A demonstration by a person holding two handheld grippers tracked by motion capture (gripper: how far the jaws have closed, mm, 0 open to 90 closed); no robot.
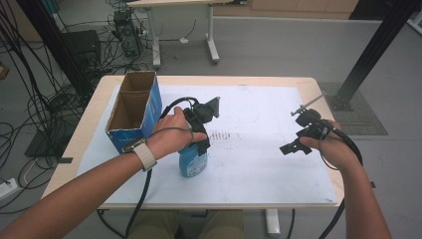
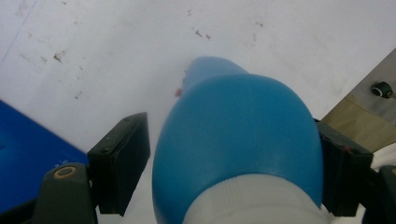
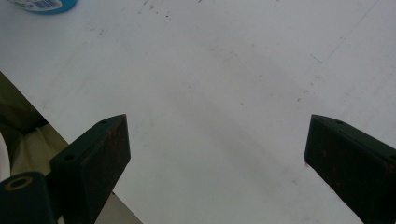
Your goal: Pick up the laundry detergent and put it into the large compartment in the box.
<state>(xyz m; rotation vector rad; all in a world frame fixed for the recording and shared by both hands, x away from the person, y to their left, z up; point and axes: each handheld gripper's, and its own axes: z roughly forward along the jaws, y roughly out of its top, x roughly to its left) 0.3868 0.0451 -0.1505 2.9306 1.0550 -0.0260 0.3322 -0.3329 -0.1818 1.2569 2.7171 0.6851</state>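
Observation:
A blue plastic bottle with a white neck stands upright on the white mat, left of centre. My left gripper comes down over its top. In the left gripper view the bottle sits between the jaws of my left gripper. The right jaw rests against the bottle and a thin gap shows at the left jaw, so the gripper is open around it. My right gripper hovers over the mat's right side. It is open with bare mat between its jaws. The bottle's base shows far off.
An open-topped blue cardboard box stands at the table's left, just beside the bottle; its blue wall is close to my left jaw. The wooden table rim frames the mat. Cables and table legs lie on the floor beyond.

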